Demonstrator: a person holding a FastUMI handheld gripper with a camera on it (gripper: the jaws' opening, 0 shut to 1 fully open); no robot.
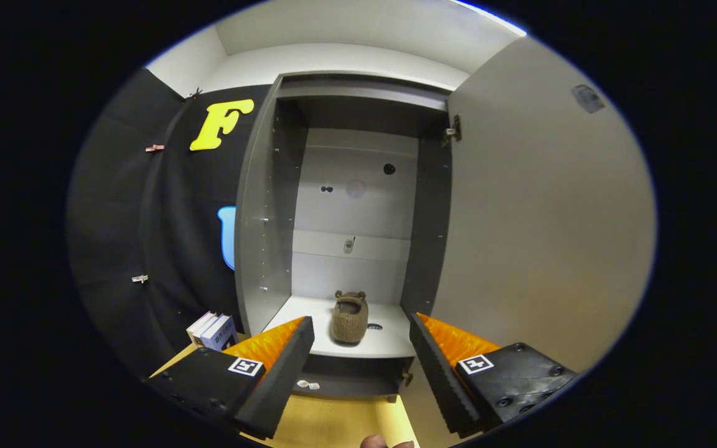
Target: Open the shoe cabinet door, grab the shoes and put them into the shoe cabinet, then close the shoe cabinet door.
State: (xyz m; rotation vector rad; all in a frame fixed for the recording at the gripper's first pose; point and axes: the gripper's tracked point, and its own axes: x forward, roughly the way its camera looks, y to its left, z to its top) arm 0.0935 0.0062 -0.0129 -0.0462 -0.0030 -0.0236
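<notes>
shoe (350,318): sat upright on the bottom shelf (389,345) of the cabinet (259,249), beyond the fingers, untouched
door (539,236): stood wide open on the right
step: closing, I'd judge; hook the door's free edge, swing it smoothly, clear of the shoe
gripper (358,361): fingers spread wide, holding nothing

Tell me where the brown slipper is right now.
In the gripper view, the brown slipper stands on the shoe cabinet's bottom shelf, beyond the open hand-held gripper, with the open door to its right.
</notes>
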